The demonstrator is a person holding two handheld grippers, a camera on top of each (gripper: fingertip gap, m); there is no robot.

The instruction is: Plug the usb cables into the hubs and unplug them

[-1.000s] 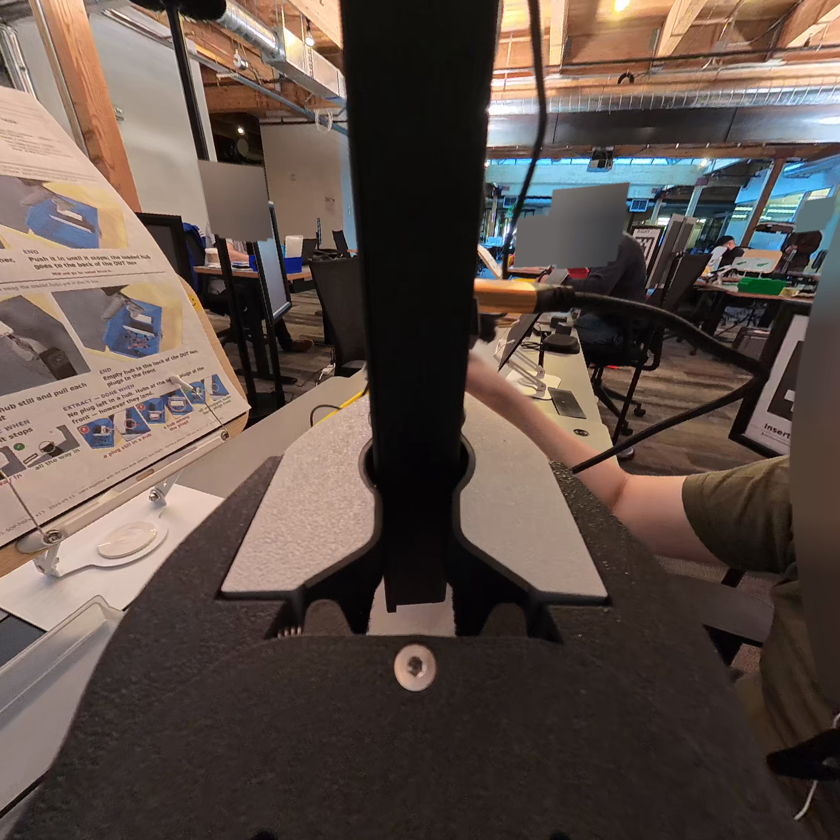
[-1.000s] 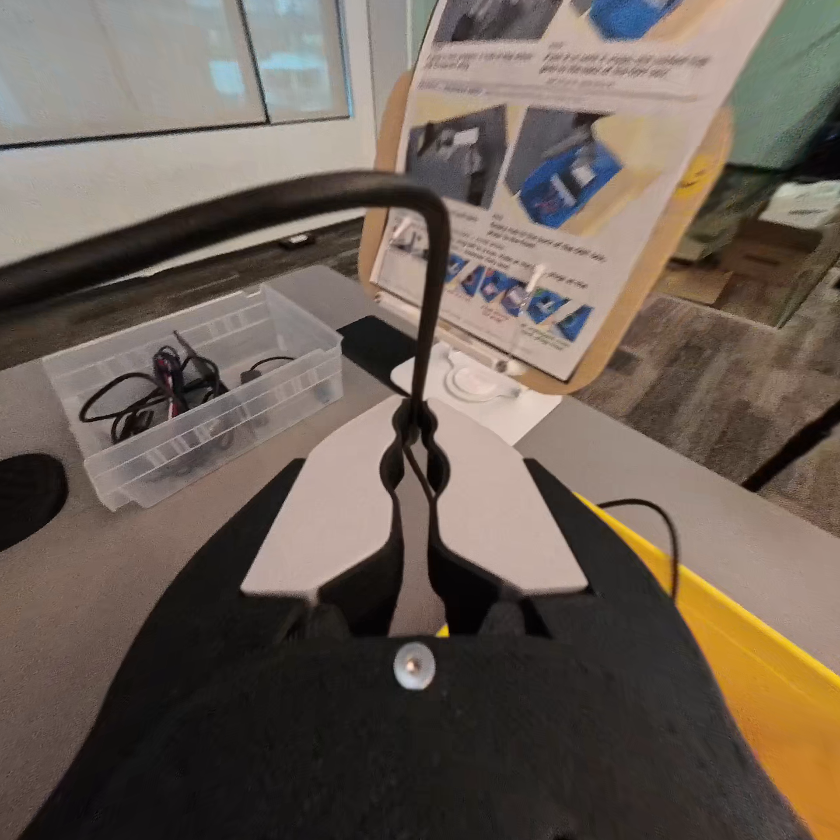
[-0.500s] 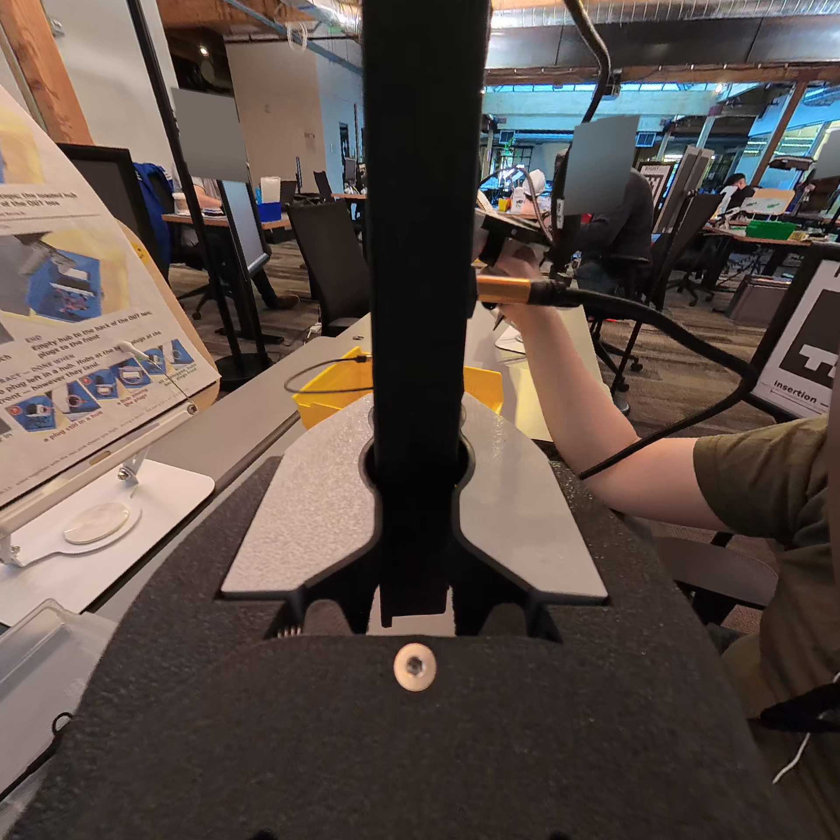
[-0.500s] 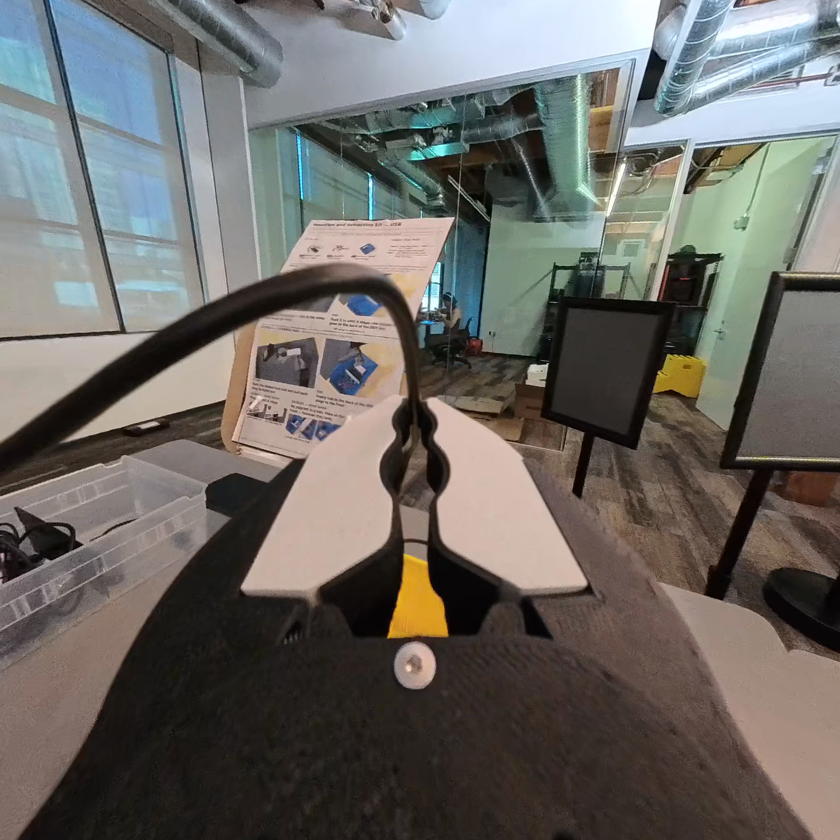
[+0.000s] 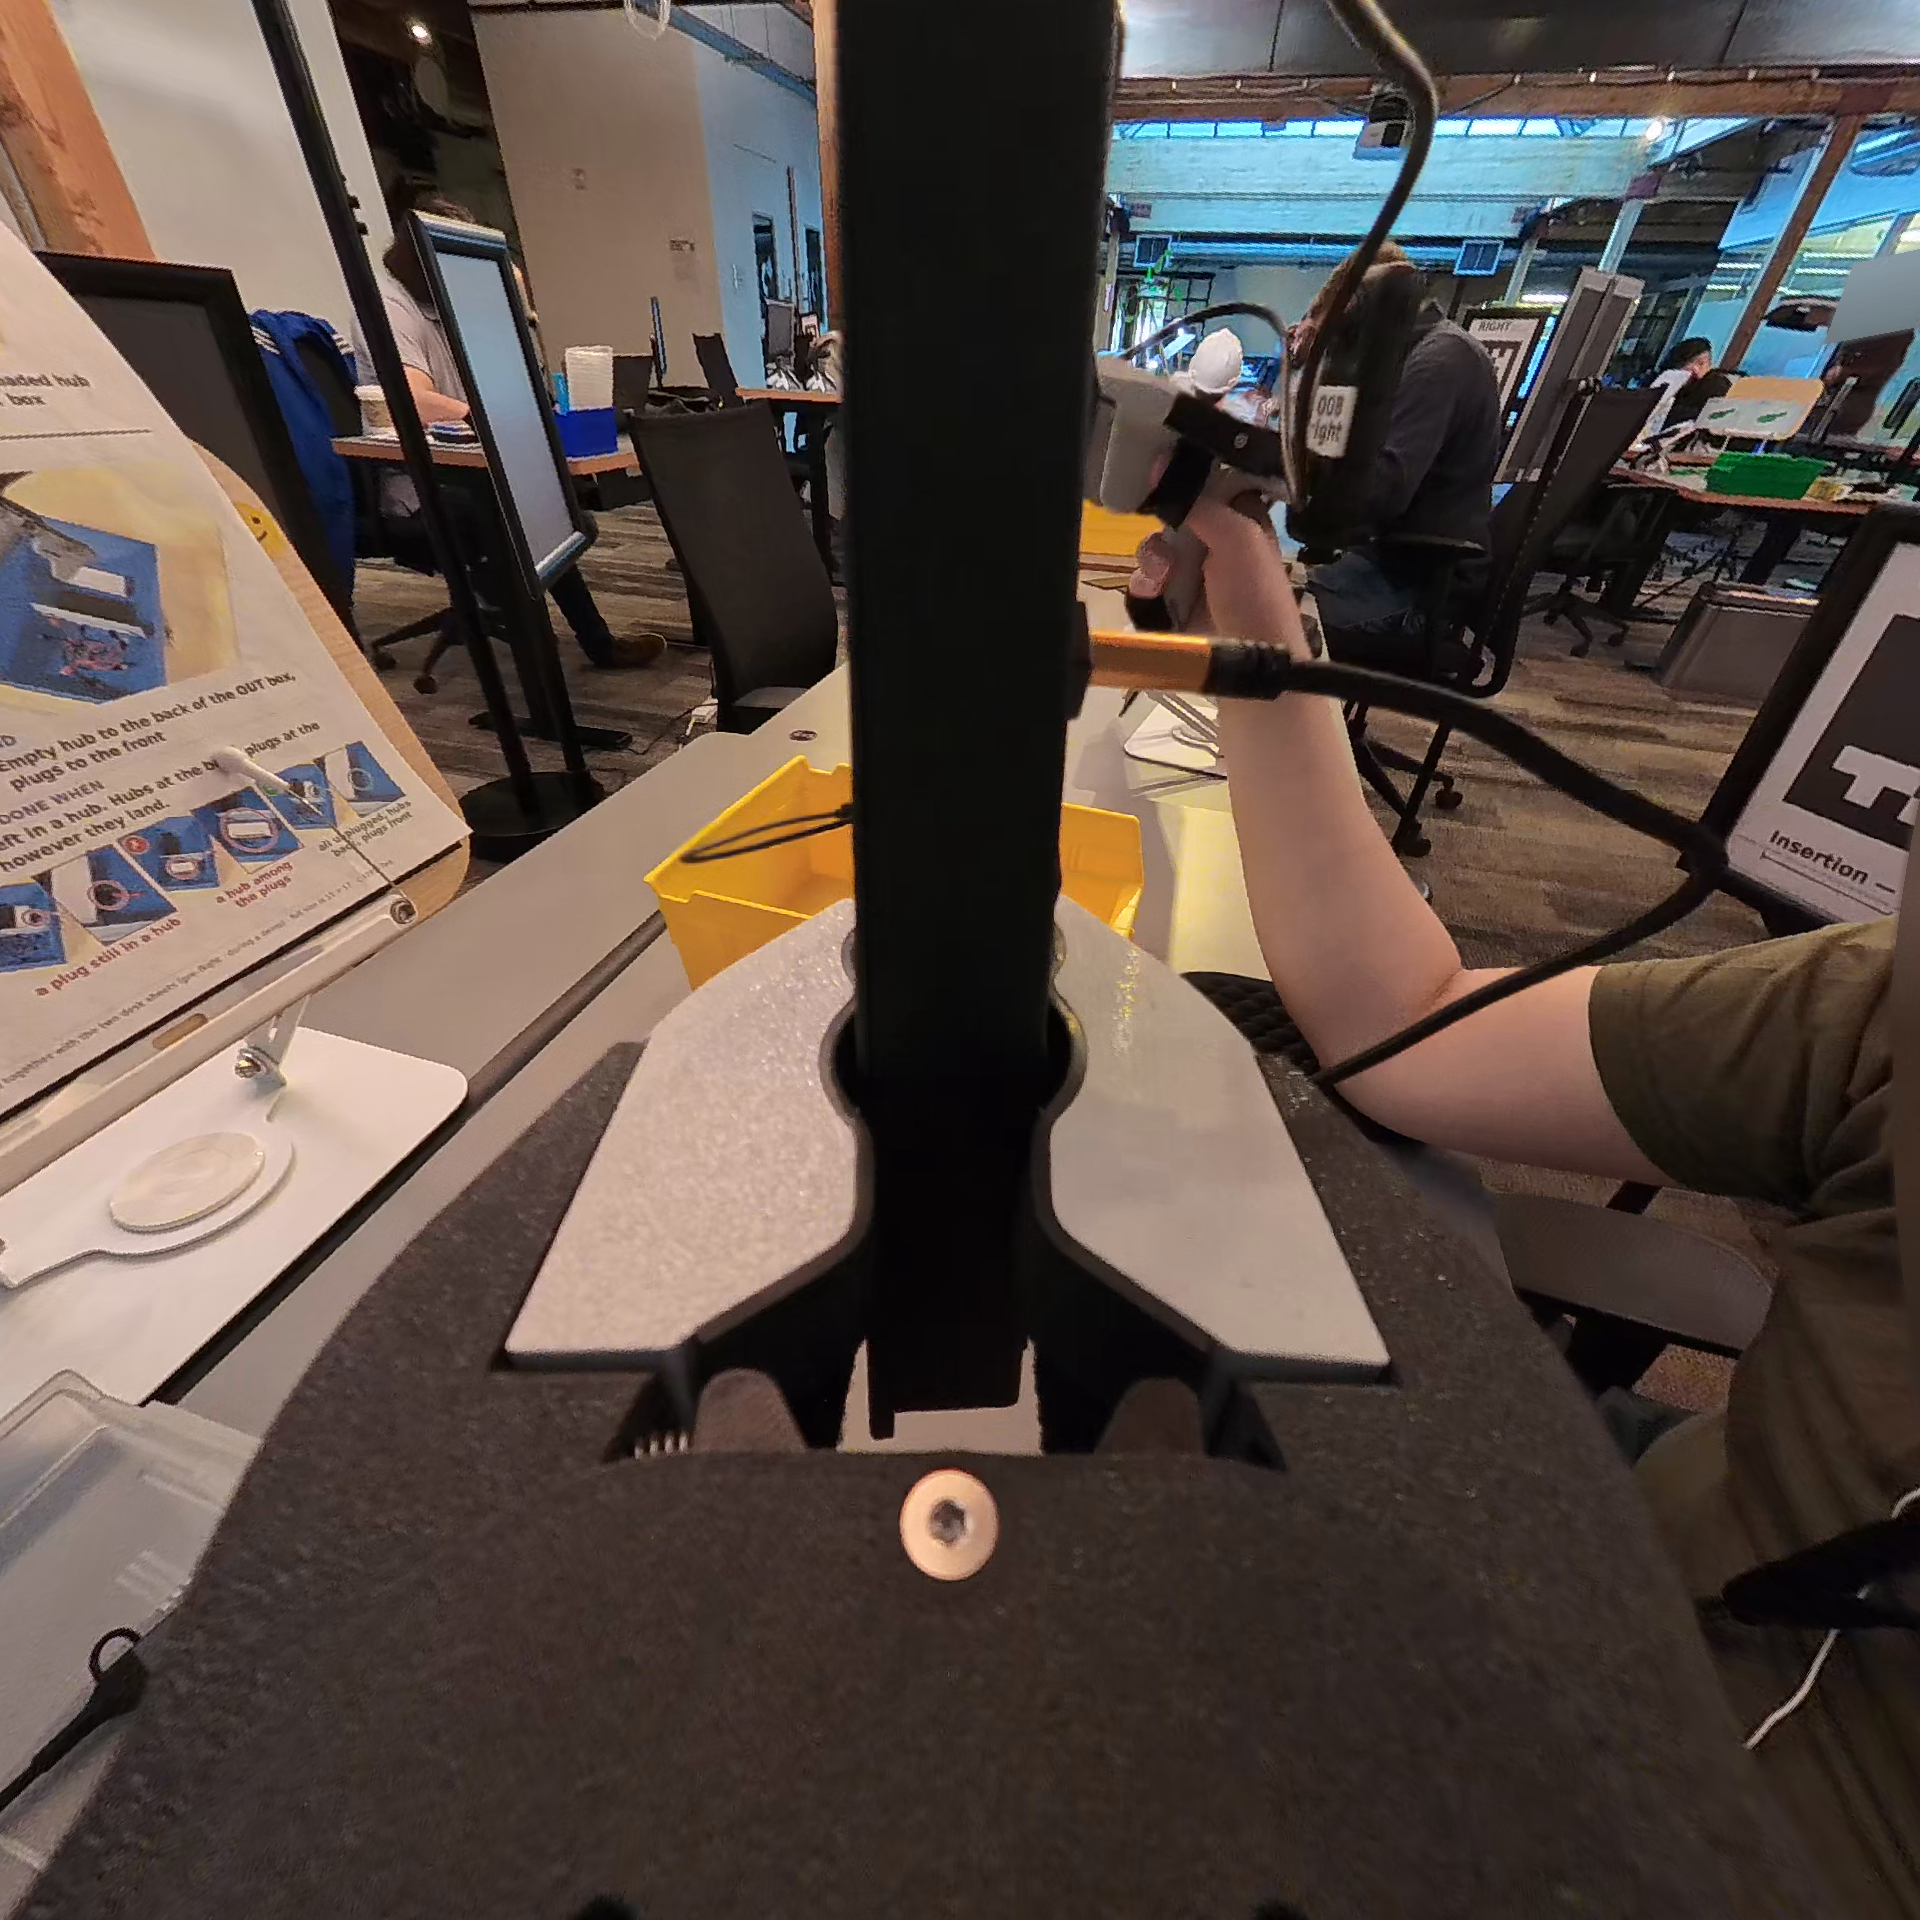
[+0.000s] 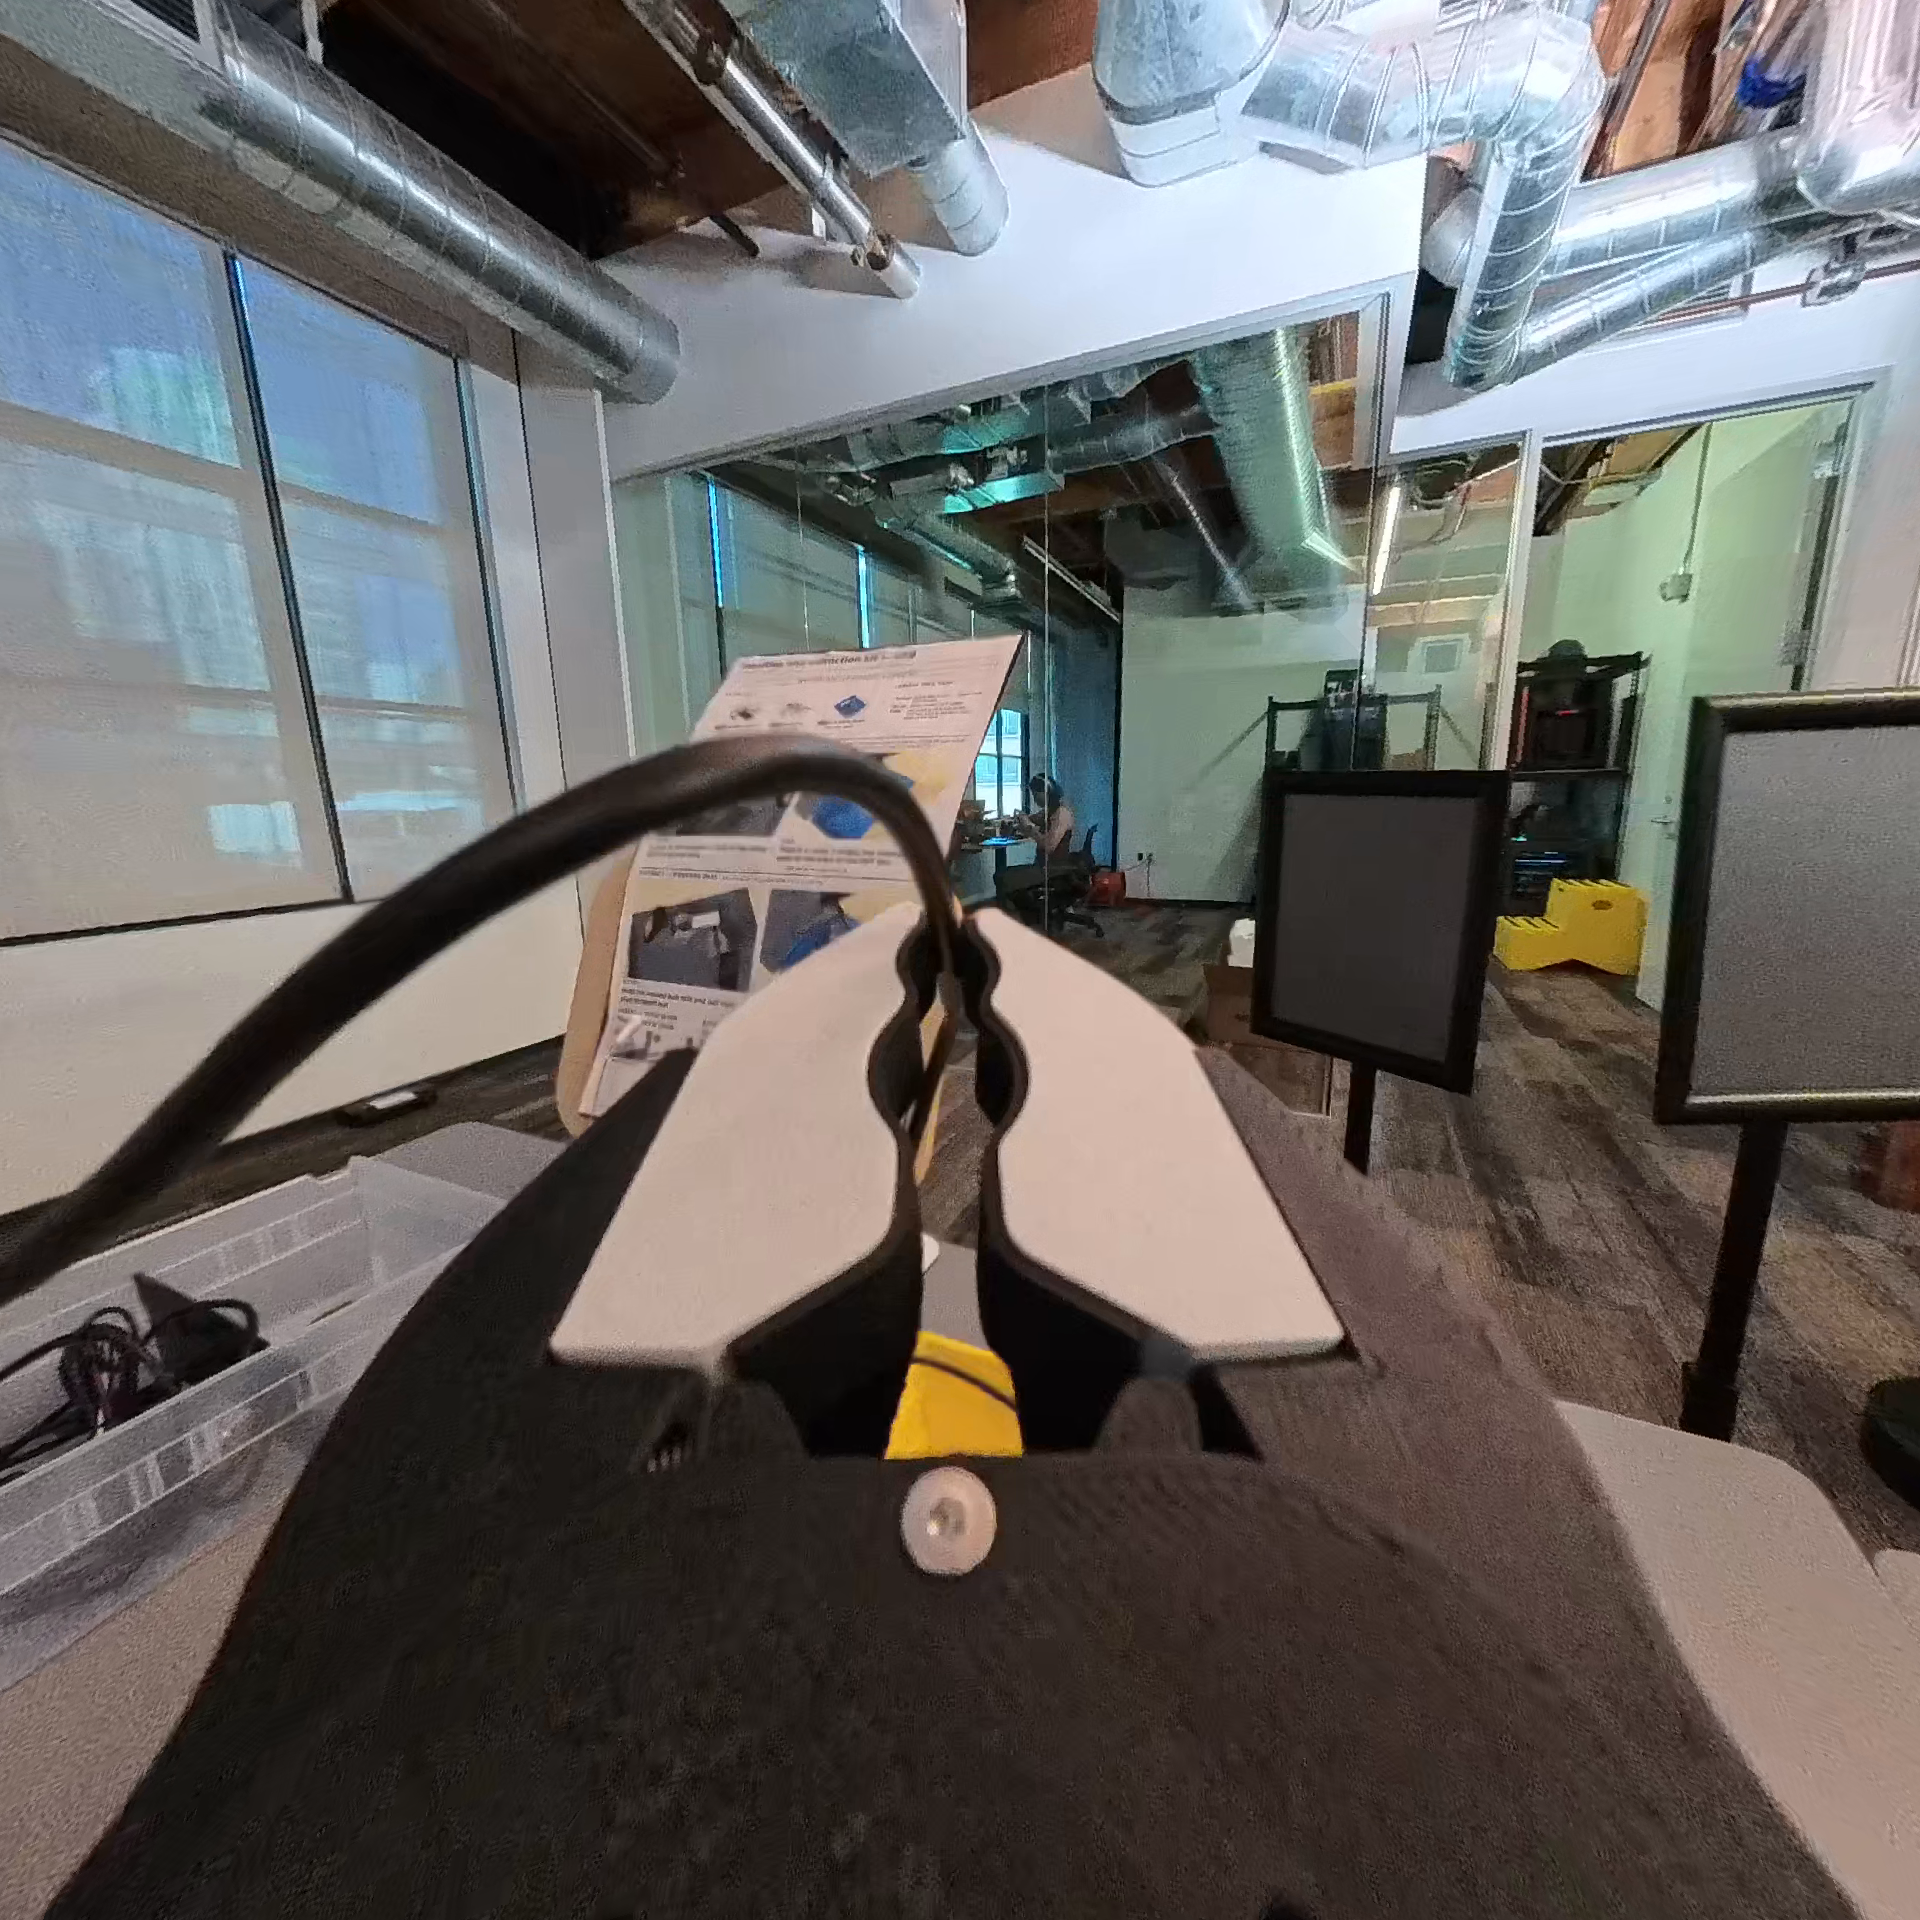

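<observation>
Left gripper (image 5: 951, 1049) clamped on upright black hub (image 5: 961, 520); gold plug (image 5: 1148, 662) seated in its side at 3 o'clock. Right gripper (image 6: 948, 956) pinched shut on thin black cable (image 6: 436, 914), raised above yellow bin (image 5: 769, 883). Judged step: unplugging. Next: regrip at plug, pull straight out.

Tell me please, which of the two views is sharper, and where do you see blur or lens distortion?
Left wrist view: sharper; the black hub in the left tongs and the yellow bin have crisp edges, though straight frames bow near the borders. Right wrist view: softer; the black cable in the right tongs is smeared, the clear bin is hazy, and the ceiling ducts curve strongly.
</observation>
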